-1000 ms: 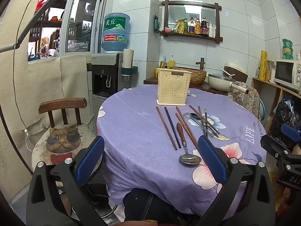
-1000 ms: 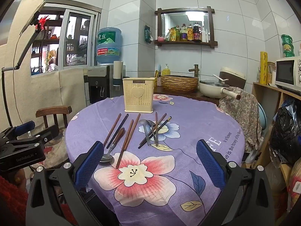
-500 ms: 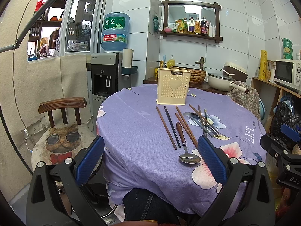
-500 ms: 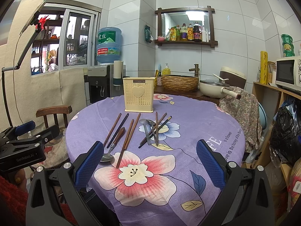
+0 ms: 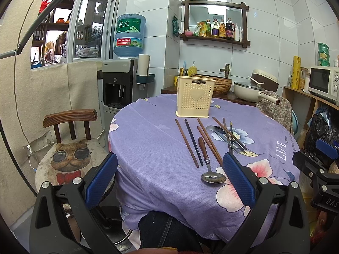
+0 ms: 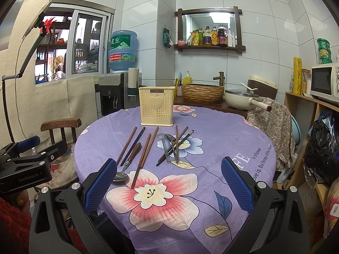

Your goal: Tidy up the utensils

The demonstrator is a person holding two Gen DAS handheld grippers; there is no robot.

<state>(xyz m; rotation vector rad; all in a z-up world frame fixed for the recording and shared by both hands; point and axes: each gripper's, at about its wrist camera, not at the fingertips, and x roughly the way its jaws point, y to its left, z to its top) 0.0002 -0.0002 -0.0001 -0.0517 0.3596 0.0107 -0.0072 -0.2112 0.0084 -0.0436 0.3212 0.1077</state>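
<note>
A cream perforated utensil holder (image 5: pixel 195 99) (image 6: pixel 157 106) stands upright at the far side of the round table. In front of it lie several brown and dark chopsticks (image 5: pixel 187 142) (image 6: pixel 146 151), a wooden-handled spoon (image 5: pixel 207 163) (image 6: pixel 127 162) and a metal spoon (image 5: pixel 220 132) (image 6: pixel 164 146) crossed by more chopsticks. My left gripper (image 5: pixel 170 176) is open and empty, held back at the table's near edge. My right gripper (image 6: pixel 169 180) is open and empty above the near flower print, short of the utensils.
The purple floral tablecloth (image 6: pixel 211 139) covers the table. A wooden chair with a cat cushion (image 5: pixel 70 160) stands at the left. A water dispenser (image 5: pixel 120 84), a basket sink and a pot (image 6: pixel 241 100) sit behind. A shelf with a microwave (image 6: pixel 324 82) is right.
</note>
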